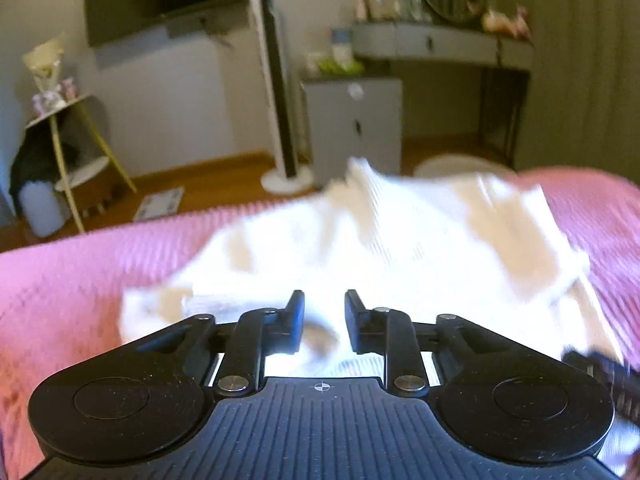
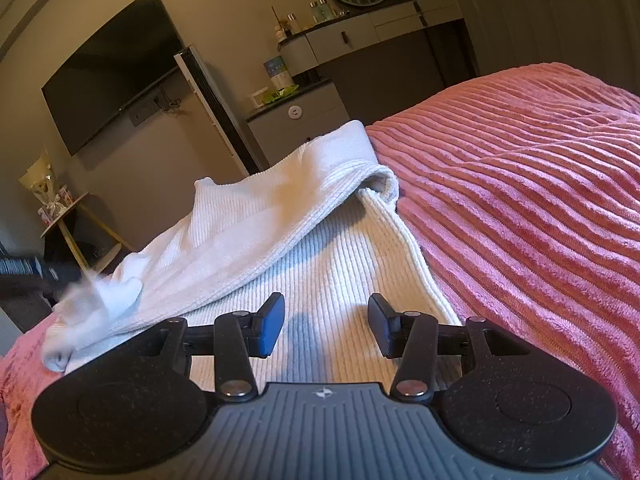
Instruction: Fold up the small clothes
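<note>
A white ribbed knit garment (image 2: pixel 280 240) lies rumpled on a pink ribbed bedspread (image 2: pixel 520 200), one part folded over another. In the left wrist view the garment (image 1: pixel 400 232) is blurred by motion. My left gripper (image 1: pixel 324 300) is open just above the garment's near edge, with white cloth showing in the gap between its fingers. My right gripper (image 2: pixel 326 308) is open and empty, low over the flat near part of the garment. The left gripper's body shows at the far left of the right wrist view (image 2: pixel 36 272), next to a bunched cloth end.
Beyond the bed's edge are a wooden floor (image 1: pixel 200 188), a white tower fan (image 1: pixel 276 80), a grey cabinet (image 1: pixel 356 120), a dressing table with a round mirror (image 1: pixel 440 44), a wall television (image 2: pixel 108 68) and a small side table (image 1: pixel 68 148).
</note>
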